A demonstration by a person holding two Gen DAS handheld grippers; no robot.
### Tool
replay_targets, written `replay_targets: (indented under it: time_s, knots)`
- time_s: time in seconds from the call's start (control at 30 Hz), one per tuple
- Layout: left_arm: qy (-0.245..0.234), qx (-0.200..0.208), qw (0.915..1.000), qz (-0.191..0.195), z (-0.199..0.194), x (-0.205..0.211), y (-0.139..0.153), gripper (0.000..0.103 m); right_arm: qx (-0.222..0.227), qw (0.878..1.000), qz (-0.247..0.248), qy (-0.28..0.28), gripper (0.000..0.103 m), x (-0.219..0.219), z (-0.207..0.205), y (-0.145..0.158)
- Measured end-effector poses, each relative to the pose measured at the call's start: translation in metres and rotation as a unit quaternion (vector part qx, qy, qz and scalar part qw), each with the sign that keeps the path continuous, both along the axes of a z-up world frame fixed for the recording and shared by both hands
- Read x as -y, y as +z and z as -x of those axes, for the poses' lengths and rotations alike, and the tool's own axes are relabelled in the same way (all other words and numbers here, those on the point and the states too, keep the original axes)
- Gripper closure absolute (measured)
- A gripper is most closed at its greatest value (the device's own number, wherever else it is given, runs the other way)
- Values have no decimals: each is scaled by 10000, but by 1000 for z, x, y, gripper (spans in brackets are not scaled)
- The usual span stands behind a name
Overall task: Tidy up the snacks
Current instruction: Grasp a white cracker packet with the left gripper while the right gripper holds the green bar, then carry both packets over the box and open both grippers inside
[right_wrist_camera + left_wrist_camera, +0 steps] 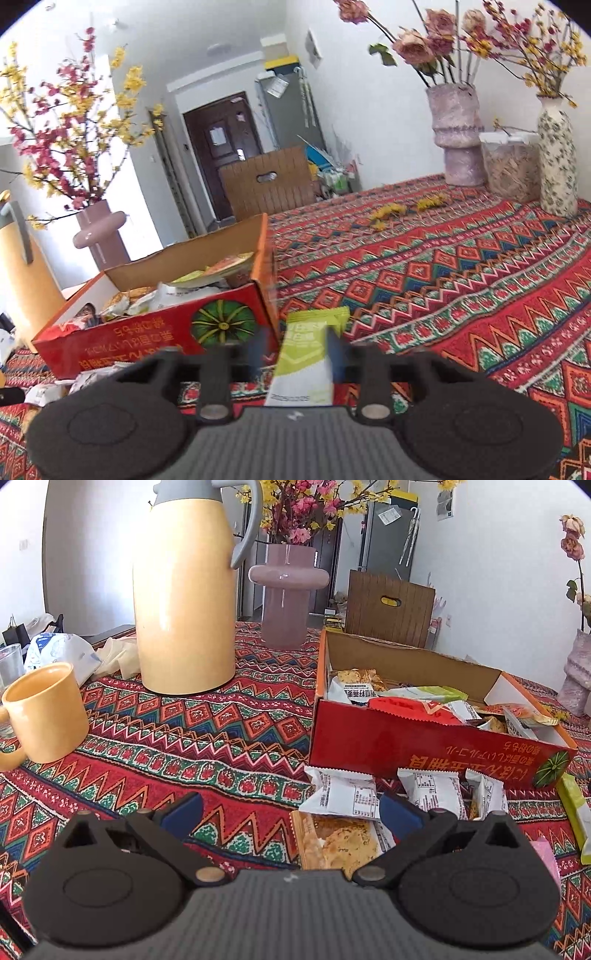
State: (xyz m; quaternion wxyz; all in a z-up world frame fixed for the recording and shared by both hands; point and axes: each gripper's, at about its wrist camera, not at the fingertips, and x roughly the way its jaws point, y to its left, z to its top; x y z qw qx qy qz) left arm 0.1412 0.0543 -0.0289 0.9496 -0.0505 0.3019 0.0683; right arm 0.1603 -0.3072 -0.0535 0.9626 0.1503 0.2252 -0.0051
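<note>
Under your left tongs (291,812), which are standing spread and empty, a brown packet (338,843) is lying on the tabletop (192,738); three white packets (343,794) are waiting just before the red box (424,746), already holding several snacks. Through your right view, the right tongs (297,345) are bracketing one green packet (308,354); whether they are pinching it I cannot tell. Most is done; five are remaining.

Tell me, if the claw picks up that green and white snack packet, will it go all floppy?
Probably a bit. The green and white packet looks like thin, flat wrapper film, so its free end would likely droop or crinkle. It seems light for its size. The film looks smooth, so it might slip between the right claw pads, which stand close on either side of it.
</note>
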Motion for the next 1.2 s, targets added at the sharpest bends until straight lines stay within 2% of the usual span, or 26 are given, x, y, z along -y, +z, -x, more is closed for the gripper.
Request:
replay_targets:
  time_s: [0.03,0.07,0.2,0.27,0.3,0.33,0.37,0.4,0.53,0.6,0.63,0.67,0.7,0.73,0.77,0.87,1.2]
  knots:
    - [-7,2,10000,-2,0,0,0,0,-47,9999,57,-103,28,1,-1,0]
    - [-13,-1,10000,-15,0,0,1,0,-118,9998,132,-134,18,1,-2,1]
    - [-41,-98,9999,-104,-8,2,2,0,-751,9963,399,104,21,-6,-19,-9]
    - [-106,-158,9997,-141,-13,5,3,0,-969,9929,626,288,25,-15,-26,-12]
    - [-141,-191,9996,-176,-15,8,3,0,-1028,9917,688,338,34,-17,-27,-13]
    - [-174,-217,9994,-211,-19,10,4,0,-1038,9911,767,337,38,-20,-27,-14]
    - [-209,-234,9993,-226,-21,12,4,0,-1008,9913,784,321,57,-21,-25,-14]
    - [-244,-276,9990,-251,-25,15,4,0,-967,9920,743,325,66,-20,-23,-14]
    - [-275,-553,9975,-339,-45,25,1,1,-745,9959,465,236,67,-11,-13,-14]
    - [-281,-680,9967,-348,-54,29,-2,5,-536,9978,360,164,67,-7,-9,-10]
    - [-258,-774,9960,-353,-59,31,-4,12,-468,9982,341,136,67,-6,-7,-9]
    - [-252,-866,9953,-342,-63,33,-6,26,-388,9987,298,117,67,-4,-5,-8]
    - [-268,-944,9947,-299,-66,33,-8,35,-339,9990,279,113,67,-3,-4,-7]
    - [-303,-1041,9939,-205,-68,33,-11,51,-291,9992,260,121,67,-3,-3,-6]
    - [-328,-1064,9937,-150,-69,33,-12,55,-263,9993,245,141,67,-2,-2,-6]
    - [-276,-932,9952,-127,-64,32,-11,58,-223,9993,227,190,67,-2,-2,-5]
    - [-262,-435,9987,-3,-28,19,8,58,123,9994,115,318,67,-2,8,3]
